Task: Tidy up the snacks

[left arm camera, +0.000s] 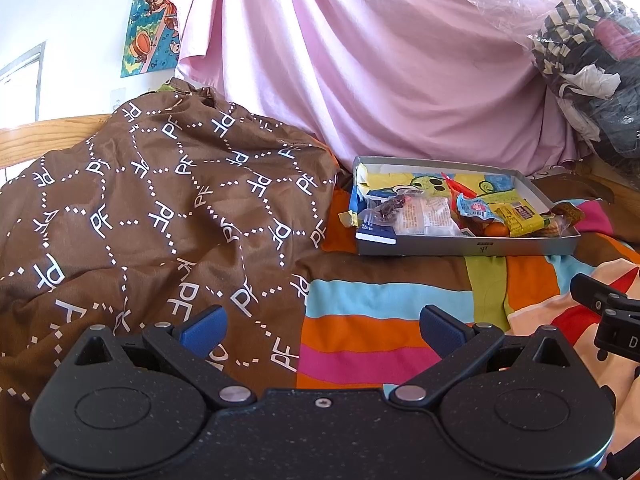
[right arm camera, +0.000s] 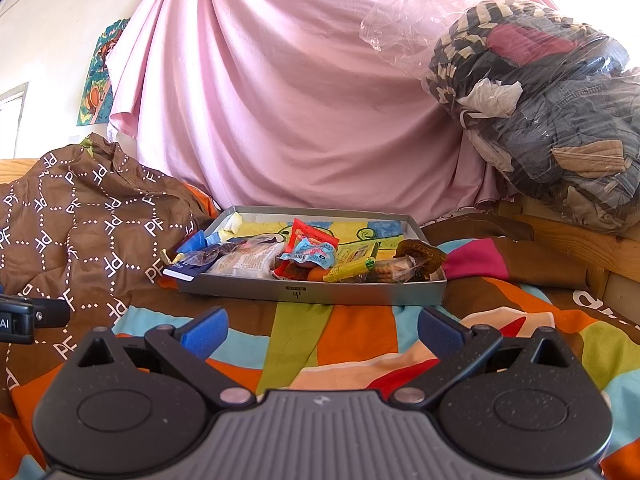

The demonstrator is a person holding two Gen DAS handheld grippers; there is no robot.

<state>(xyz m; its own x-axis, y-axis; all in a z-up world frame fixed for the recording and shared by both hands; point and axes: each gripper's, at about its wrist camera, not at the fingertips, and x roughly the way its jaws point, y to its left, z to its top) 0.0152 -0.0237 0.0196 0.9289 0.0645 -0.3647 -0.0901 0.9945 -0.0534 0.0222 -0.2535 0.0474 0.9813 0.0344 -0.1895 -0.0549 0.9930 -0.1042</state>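
So the snacks are all sitting in the shallow grey tray [right arm camera: 312, 293] on the striped bedspread [right arm camera: 304, 340], bunched along its near edge: a clear-wrapped pack with white print [right arm camera: 244, 262], a light blue packet [right arm camera: 310, 254] over a red packet [right arm camera: 312, 236], a yellow bar [right arm camera: 350, 274], a clear pack of biscuits [right arm camera: 390, 272], and a dark blue packet [left arm camera: 376, 234] poking over the left corner. Both grippers hang back from the tray, low over the bed. The left gripper [left arm camera: 322, 330] has its blue pads spread wide with nothing between them, and so does the right gripper [right arm camera: 322, 330]. Honestly this could be either end of the job: the pile in the tray looks jumbled enough to be waiting for sorting, but everything already being inside one tray could also be the tidy-up done, and I can't tell which from here. If a pick is coming, my guess is those crinkly overlapping wrappers will be fiddly, since grabbing one may drag its neighbour. Stuff around: the brown PF-print cloth [left arm camera: 160, 220] is heaped right up against the tray's left side, the pink sheet [right arm camera: 300, 100] hangs behind, and a clear bag of clothes [right arm camera: 540, 112] sits off to the right, well clear.
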